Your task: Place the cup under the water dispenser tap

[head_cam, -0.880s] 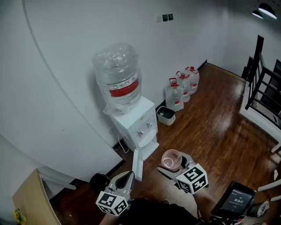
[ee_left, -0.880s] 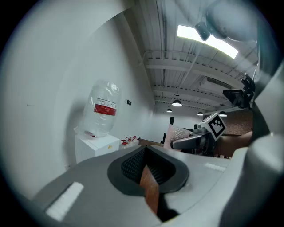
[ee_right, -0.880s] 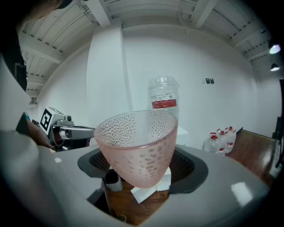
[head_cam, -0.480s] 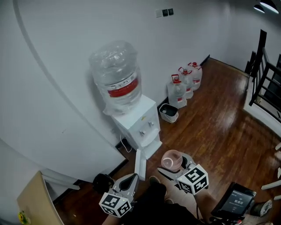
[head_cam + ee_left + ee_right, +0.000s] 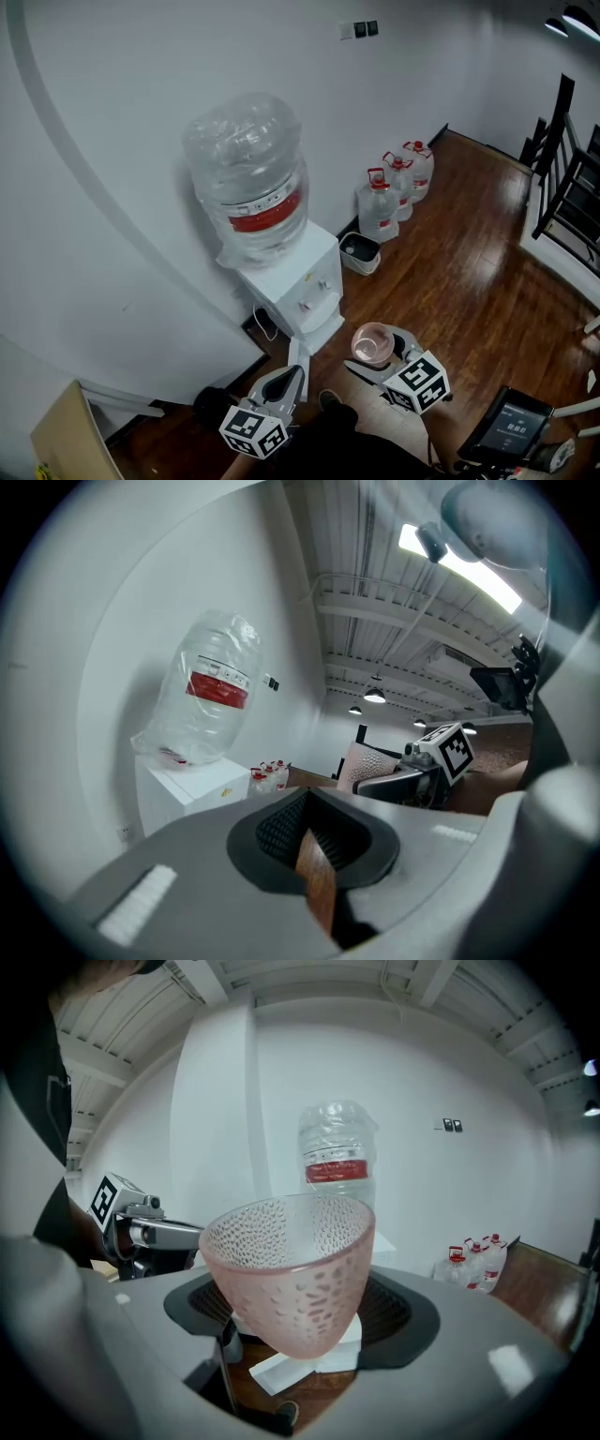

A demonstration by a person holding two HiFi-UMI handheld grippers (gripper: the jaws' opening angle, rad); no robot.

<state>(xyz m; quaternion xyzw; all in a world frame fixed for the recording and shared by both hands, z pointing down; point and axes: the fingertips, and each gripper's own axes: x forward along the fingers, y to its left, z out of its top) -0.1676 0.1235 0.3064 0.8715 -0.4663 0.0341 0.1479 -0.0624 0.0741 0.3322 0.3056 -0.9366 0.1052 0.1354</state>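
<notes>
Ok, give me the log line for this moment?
stage: cup in hand | right gripper: shut on pink cup, upright | left gripper: shut, empty | water dispenser: ahead, cup not yet at it

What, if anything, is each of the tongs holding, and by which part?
The right tongs grip the pink dimpled cup, upright, by its lower body. The left tongs are closed on nothing.
</notes>
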